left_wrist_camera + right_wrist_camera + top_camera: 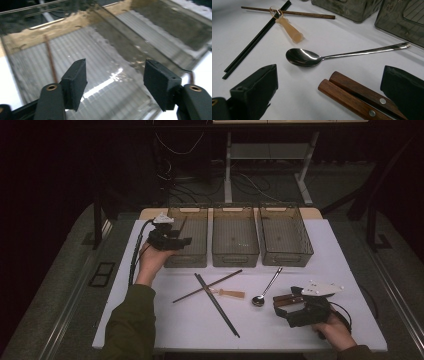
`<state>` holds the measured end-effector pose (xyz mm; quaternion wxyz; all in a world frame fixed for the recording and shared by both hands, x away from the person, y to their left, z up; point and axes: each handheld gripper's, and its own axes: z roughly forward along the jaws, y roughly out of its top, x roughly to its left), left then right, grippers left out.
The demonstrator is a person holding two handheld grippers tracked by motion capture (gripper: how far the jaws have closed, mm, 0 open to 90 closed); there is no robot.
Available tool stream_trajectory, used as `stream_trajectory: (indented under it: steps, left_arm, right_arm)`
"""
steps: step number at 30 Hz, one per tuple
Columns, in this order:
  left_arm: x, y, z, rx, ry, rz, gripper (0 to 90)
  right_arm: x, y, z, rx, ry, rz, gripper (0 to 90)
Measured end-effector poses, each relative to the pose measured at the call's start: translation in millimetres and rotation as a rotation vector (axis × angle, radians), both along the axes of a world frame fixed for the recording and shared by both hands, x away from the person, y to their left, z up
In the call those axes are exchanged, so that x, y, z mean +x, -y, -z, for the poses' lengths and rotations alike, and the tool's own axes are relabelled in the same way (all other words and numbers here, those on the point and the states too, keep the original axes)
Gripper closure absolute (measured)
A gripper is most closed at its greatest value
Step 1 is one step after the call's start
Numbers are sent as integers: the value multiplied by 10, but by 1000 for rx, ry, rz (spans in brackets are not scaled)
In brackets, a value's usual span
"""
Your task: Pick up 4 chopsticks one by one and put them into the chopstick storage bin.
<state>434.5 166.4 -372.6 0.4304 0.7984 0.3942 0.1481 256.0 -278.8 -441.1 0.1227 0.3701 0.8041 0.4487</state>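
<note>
Left gripper (181, 241), jaws apart and empty, hovers over the left bin (196, 251); beneath its jaws lies a brown chopstick (50, 60), light, stiff, slippery. Right gripper (329, 95), open, straddles two wooden handles (358, 96); grasp mid-handle.

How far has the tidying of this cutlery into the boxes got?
One brown wooden chopstick already lies in the left smoky plastic bin, below the open left gripper. The right gripper stands open around two wooden-handled utensils, not yet gripping. Left on the white table: a second brown chopstick, black chopsticks, a steel spoon.
</note>
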Motion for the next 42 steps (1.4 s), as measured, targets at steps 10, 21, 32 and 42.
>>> stream_trajectory:
  steps: [10, 21, 32, 42]
  left_arm:
    - [-339, 39, -44, -2, 2, 82, 197]
    - [-663, 95, 105, 4, 13, 145, 173]
    - [-927, 83, 230, 28, 16, 171, 175]
    - [-1141, 59, 381, 48, 16, 200, 279]
  right_arm:
    - [0, 1, 1, -1, -2, -1, 15]
    - [-4, -7, 0, -3, 1, 3, 15]
    - [-5, -13, 2, -8, 1, 4, 15]
    - [-12, -11, -2, -8, 3, 5, 15]
